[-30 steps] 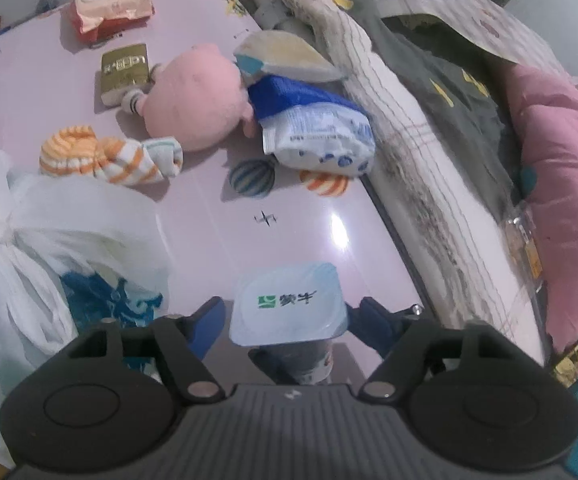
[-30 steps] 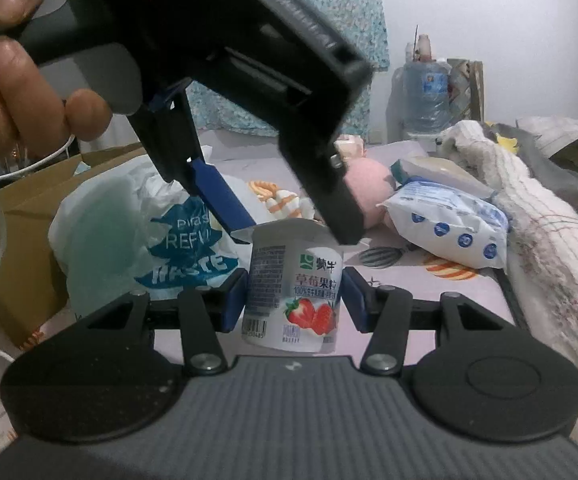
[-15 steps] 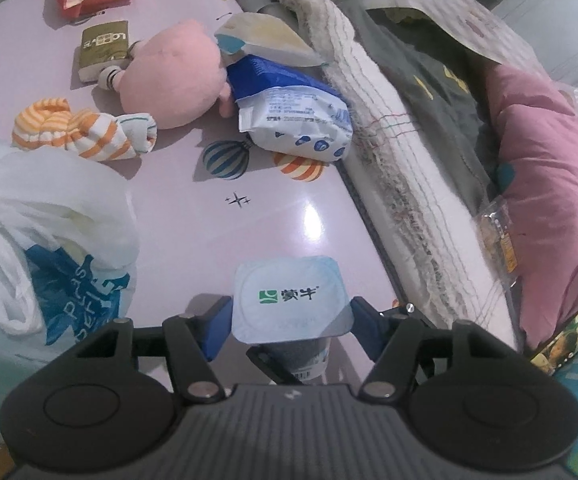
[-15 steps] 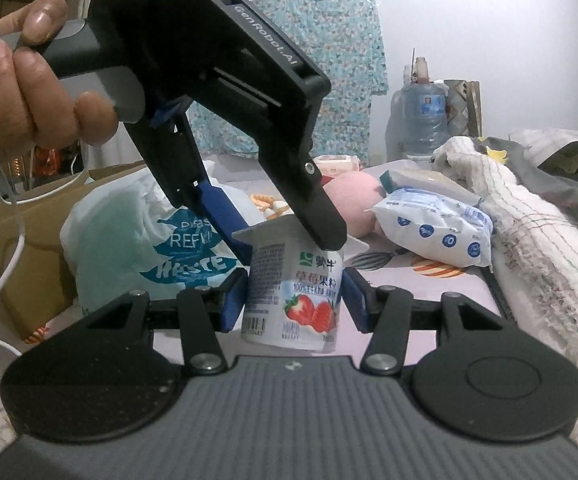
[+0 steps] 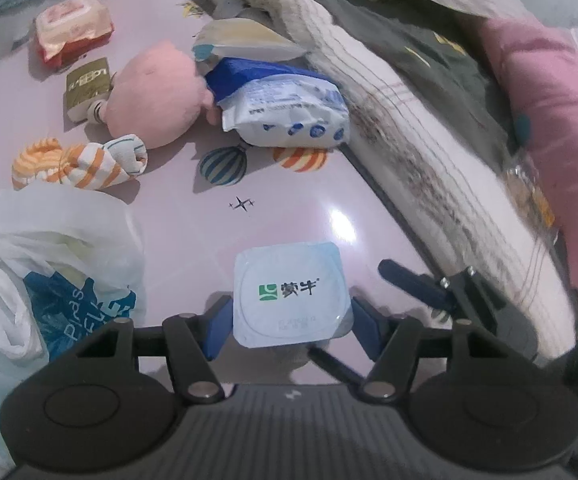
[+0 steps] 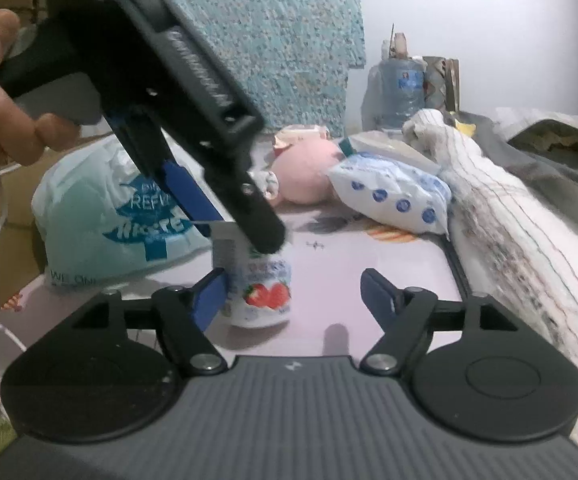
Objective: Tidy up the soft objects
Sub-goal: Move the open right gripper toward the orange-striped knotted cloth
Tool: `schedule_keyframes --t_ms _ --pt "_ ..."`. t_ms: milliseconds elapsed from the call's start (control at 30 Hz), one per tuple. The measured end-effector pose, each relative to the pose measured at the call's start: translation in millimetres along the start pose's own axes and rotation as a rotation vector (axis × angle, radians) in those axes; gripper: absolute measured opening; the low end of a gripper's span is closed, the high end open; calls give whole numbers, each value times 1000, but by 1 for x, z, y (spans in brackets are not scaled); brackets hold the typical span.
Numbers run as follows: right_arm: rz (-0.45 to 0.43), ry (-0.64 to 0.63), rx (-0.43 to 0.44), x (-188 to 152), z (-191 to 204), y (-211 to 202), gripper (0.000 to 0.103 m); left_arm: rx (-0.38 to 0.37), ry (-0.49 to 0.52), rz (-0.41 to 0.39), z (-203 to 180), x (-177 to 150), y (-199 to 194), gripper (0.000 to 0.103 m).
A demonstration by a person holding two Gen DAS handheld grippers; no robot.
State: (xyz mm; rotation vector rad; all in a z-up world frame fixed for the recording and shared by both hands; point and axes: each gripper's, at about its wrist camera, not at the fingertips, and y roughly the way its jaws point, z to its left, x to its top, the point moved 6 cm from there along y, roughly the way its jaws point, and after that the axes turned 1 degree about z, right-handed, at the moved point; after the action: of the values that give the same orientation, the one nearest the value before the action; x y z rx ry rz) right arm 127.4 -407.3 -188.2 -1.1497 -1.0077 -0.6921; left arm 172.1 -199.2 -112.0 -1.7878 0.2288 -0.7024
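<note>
A strawberry yogurt cup (image 5: pixel 291 294) with a white foil lid stands near the front of the pink table (image 5: pixel 289 216). My left gripper (image 5: pixel 291 326) is shut on the yogurt cup from above; it also shows in the right wrist view (image 6: pixel 245 236). My right gripper (image 6: pixel 295 292) is open, its left pad beside the yogurt cup (image 6: pixel 263 292) and its right pad well apart. Farther back lie a pink plush doll (image 5: pixel 153 92), a striped orange sock roll (image 5: pixel 77 164) and a blue-white soft pack (image 5: pixel 285 112).
A white plastic bag (image 5: pixel 45 264) with blue print sits at the left. A red wipes pack (image 5: pixel 73 32) and a gold packet (image 5: pixel 87 86) lie at the back. A striped blanket (image 5: pixel 429 152) and pink pillow (image 5: pixel 557 140) border the table's right edge.
My right gripper has opened and let go of the yogurt cup, its right finger swinging away. My left gripper has closed on the cup from above.
</note>
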Motion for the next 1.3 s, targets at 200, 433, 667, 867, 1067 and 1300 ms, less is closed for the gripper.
schedule_keyframes --t_ms 200,433,667,867,1067,1300 --pt "43 8 -23 -13 -4 -8 74 15 39 35 -8 -11 3 65" --pt "59 5 -22 -19 -4 -17 74 19 51 53 -13 -20 8 66" --pt "58 5 -9 -19 -1 -17 74 38 60 38 -16 -17 6 69" --pt "59 5 -7 -18 0 -18 74 12 16 43 -11 -14 13 66" --pt "59 15 -7 -18 -1 -19 74 26 -8 -9 -8 -11 7 63" --pt "26 -3 -14 0 -8 -24 74 21 -56 -119 4 -4 -41 63"
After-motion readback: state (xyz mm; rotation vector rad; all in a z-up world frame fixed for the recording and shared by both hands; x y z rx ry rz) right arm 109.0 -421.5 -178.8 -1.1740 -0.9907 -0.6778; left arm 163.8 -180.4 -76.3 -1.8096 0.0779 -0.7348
